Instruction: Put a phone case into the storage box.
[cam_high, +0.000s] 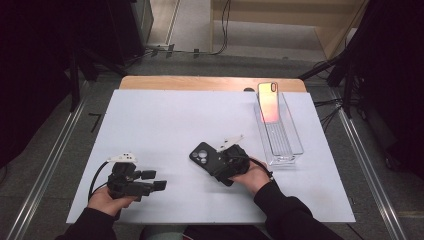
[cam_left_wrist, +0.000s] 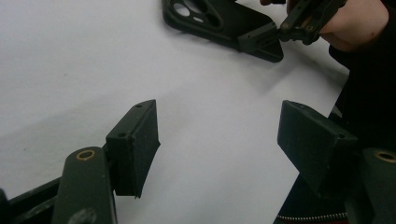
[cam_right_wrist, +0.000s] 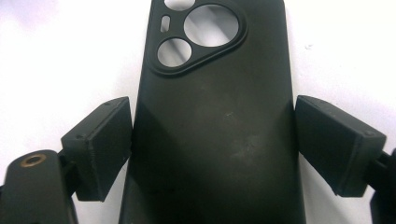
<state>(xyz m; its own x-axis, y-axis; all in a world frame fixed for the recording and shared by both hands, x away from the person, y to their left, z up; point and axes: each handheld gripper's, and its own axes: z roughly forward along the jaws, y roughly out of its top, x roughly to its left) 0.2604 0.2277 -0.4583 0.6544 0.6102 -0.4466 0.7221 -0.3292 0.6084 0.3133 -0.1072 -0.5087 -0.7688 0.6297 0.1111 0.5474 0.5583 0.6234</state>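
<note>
Right fingers (cam_right_wrist: 105, 144) straddle the black phone case (cam_right_wrist: 215, 130); left fingers (cam_left_wrist: 135, 144) spread wide, empty.

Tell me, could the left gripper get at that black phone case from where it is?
Probably yes: bare white table lies between the open left gripper and the black phone case, though the right gripper already straddles it.
</note>
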